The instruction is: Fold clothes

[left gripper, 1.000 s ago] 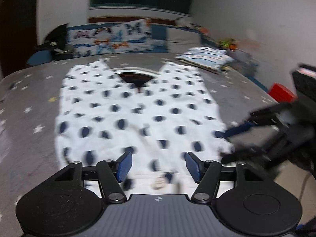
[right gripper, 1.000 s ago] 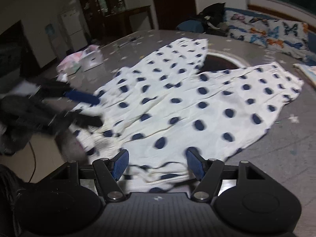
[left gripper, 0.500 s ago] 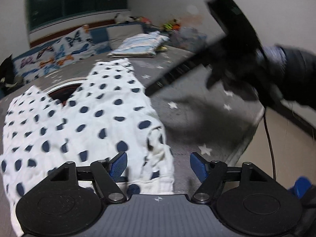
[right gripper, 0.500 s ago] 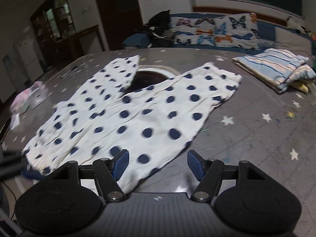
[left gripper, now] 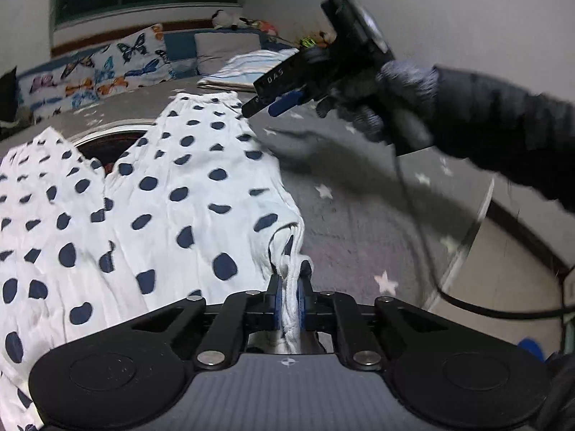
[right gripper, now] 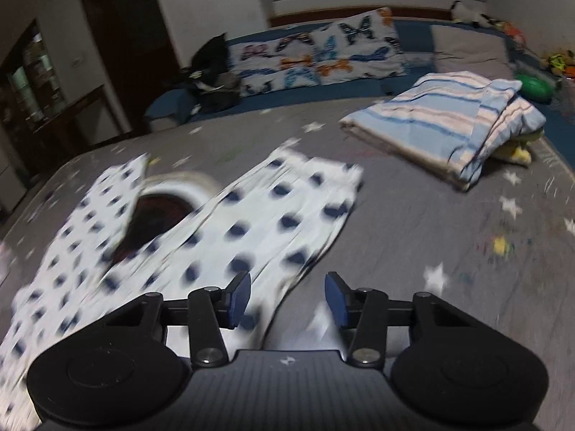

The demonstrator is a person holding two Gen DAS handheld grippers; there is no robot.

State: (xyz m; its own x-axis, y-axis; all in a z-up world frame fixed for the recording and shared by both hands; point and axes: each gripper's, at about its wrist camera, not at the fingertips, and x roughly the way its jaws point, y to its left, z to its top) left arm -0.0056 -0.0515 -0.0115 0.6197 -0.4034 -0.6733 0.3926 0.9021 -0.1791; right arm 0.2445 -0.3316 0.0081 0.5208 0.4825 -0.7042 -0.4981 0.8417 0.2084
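White trousers with dark blue dots (left gripper: 151, 197) lie spread on a grey star-print bed (left gripper: 359, 222). My left gripper (left gripper: 289, 296) is shut on the bunched near right corner of the trousers at the waistband. My right gripper (right gripper: 285, 298) is open and empty, hovering above the right trouser leg (right gripper: 273, 212) near its far end. In the left wrist view the right gripper (left gripper: 273, 102) shows held in a dark-gloved hand above the far hem.
A folded striped blanket (right gripper: 442, 133) lies at the far right of the bed. Butterfly-print pillows (right gripper: 316, 57) line the headboard. A dark round object (right gripper: 158, 215) sits between the trouser legs. A black cable (left gripper: 449, 287) hangs off the bed's right edge.
My left gripper closed on the near right corner of the trousers. My right gripper moved away from the near edge toward the far end of the right leg, staying open.
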